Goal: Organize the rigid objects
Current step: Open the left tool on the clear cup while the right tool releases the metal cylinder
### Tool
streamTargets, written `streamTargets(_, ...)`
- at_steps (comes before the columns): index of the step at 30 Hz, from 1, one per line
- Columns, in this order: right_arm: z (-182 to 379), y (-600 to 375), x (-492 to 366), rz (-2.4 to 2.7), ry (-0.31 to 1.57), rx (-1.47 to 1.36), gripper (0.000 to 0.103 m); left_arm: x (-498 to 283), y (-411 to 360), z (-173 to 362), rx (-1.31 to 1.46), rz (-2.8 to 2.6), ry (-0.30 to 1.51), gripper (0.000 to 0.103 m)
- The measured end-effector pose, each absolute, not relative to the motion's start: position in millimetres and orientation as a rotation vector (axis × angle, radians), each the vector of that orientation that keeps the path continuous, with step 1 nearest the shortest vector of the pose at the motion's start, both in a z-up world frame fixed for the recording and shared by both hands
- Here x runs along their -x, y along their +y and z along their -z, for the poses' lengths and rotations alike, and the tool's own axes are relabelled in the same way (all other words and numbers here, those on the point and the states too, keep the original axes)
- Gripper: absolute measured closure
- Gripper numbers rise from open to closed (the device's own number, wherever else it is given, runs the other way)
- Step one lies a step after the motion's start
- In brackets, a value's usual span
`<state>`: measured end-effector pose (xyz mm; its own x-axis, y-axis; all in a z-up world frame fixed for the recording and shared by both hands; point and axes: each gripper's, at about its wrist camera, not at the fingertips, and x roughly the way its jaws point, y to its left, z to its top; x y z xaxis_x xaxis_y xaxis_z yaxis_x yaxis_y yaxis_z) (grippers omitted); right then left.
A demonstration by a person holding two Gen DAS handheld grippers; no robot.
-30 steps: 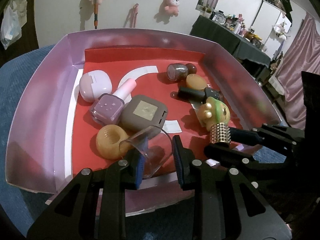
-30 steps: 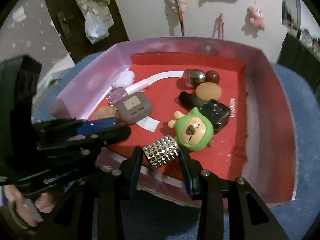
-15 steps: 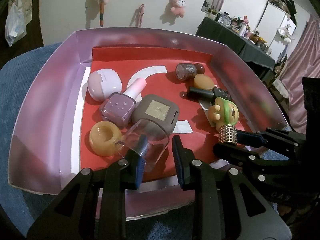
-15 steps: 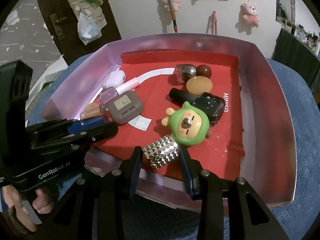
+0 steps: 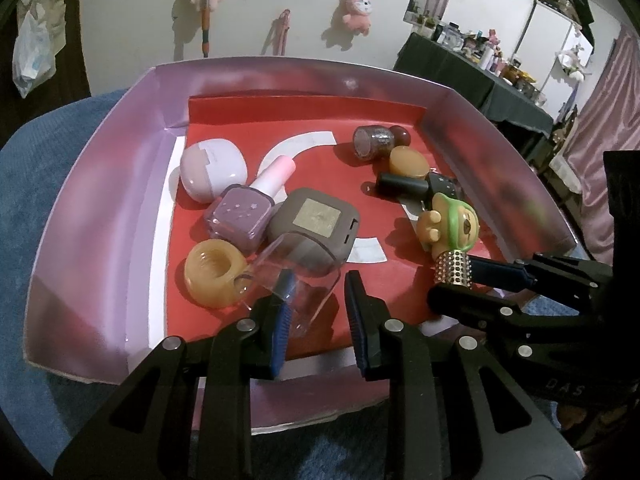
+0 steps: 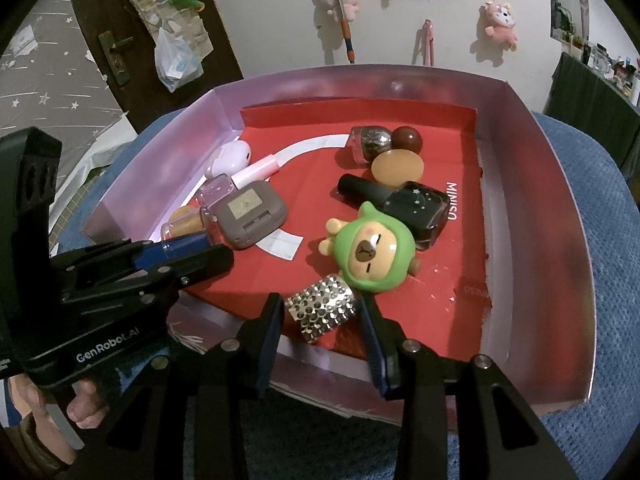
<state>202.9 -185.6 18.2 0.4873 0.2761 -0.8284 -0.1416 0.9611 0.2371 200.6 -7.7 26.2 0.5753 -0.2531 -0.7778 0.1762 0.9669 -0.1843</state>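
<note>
Right wrist view: right gripper (image 6: 322,312) angled down, clamping studded cap (image 6: 321,307).

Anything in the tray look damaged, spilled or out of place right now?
No spill shows. The red liner has a torn, flaking right edge with white crumbs beside it. Bottles lie on their sides in loose clusters; the black bottle leans against the capybara toy.

The right gripper (image 6: 322,316) grips the studded cap (image 6: 322,307) of the green toy (image 6: 370,252), which lies in the box (image 6: 536,208) near its front wall. Behind the toy lies a black bottle (image 6: 396,200), then an amber disc (image 6: 397,167) and a glitter jar (image 6: 368,143). Left of the toy sits a grey case (image 6: 250,214). The left gripper (image 6: 188,250) reaches in front of the case, closed on a clear cup (image 6: 188,224).
</note>
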Motion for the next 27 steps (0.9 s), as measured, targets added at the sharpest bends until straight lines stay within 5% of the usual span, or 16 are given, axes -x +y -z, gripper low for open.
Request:
streamTargets(11, -24, -187, -195, -0.239, 1.005, -0.138, 0.056, -190, -4, -31, 0.078, 0.204, 0.897, 0.07)
streamTargets(13, -26, -188, -193, -0.238, 0.997, -0.142, 0.055, -186, -3, -34, 0.081, 0.202, 0.881, 0.024)
streamTargets(14, -28, -190, -191, -0.243, 0.991, -0.151, 0.053, -183, -2, -36, 0.084, 0.199, 0.868, 0.018)
streamTargets(27, -49, -198, -170, -0.227, 0.908, -0.174, 0.038, -163, 0, -55, 0.068, 0.148, 0.799, 0.015)
